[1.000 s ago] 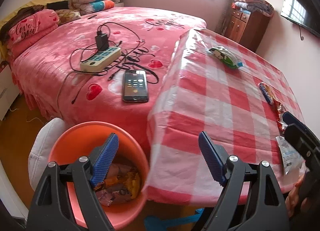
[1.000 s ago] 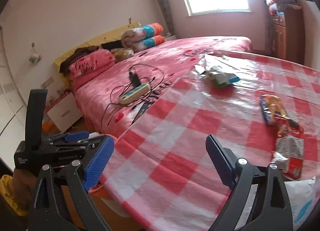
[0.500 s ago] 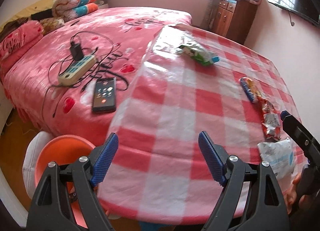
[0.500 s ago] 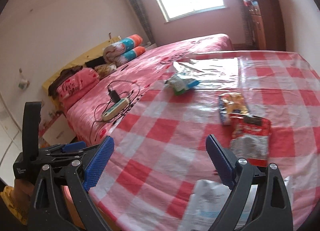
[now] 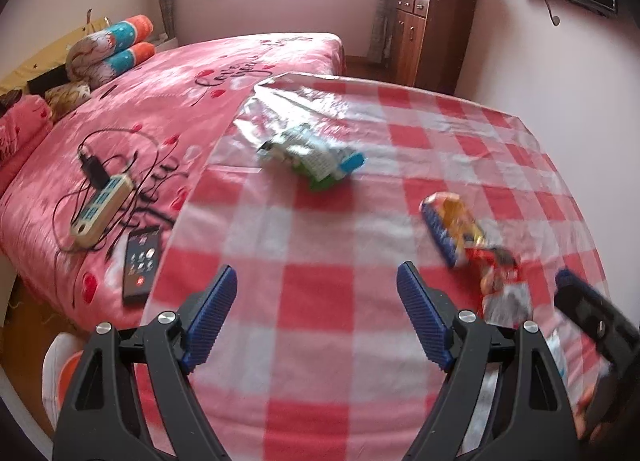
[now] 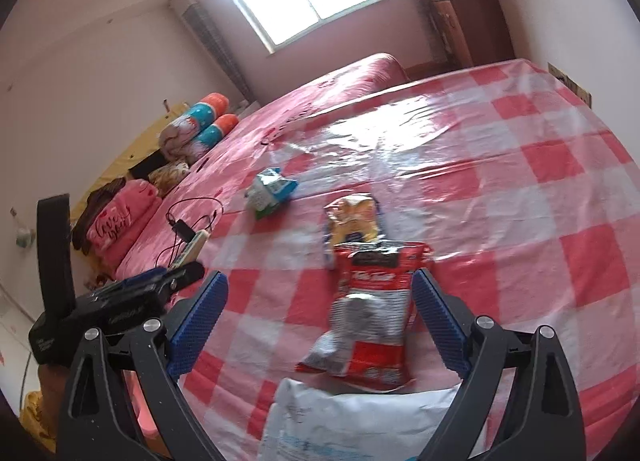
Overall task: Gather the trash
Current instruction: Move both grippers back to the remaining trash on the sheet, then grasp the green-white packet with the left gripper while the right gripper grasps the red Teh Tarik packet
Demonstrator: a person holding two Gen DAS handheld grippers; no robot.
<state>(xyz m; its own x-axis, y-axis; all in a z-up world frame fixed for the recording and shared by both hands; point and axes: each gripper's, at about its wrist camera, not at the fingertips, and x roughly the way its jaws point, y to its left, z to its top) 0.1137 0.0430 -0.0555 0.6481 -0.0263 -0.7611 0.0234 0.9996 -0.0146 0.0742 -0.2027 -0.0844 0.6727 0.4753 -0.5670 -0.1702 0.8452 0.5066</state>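
Both tongs hang over the near edge of the table [image 5: 320,301] in its red-and-white check cloth. The left gripper [image 5: 316,321] stands wide open with nothing between its blue pads, only bare cloth beyond them. The right gripper [image 6: 320,325] is just as wide and also holds nothing; the red snack bag [image 6: 368,301] lies flat on the cloth in the gap between its fingers, pads clear of it on either side.

That red bag's long axis runs from the near edge toward the far edge, its torn silvery end nearest me. Touching its far end is the yellow-and-blue wrapper [image 6: 352,221], lying along the same line. Farther on, toward the table's left edge by the bed, sits the crumpled green-and-blue packet [image 5: 316,157], lengthwise slanted across the cloth. Closest to the near edge is a white pouch [image 6: 360,421].

A second ago the left tongs hung over the orange bin [image 5: 66,373] off the table's near left corner; they have since swung across over the cloth, and only a sliver of the bin shows. The right tongs have slid along until the red bag sits between their fingers.

The white pouch is cut off by the frame and partly behind the right tongs. The left view is smeared by motion, so print on the wrappers cannot be read there.
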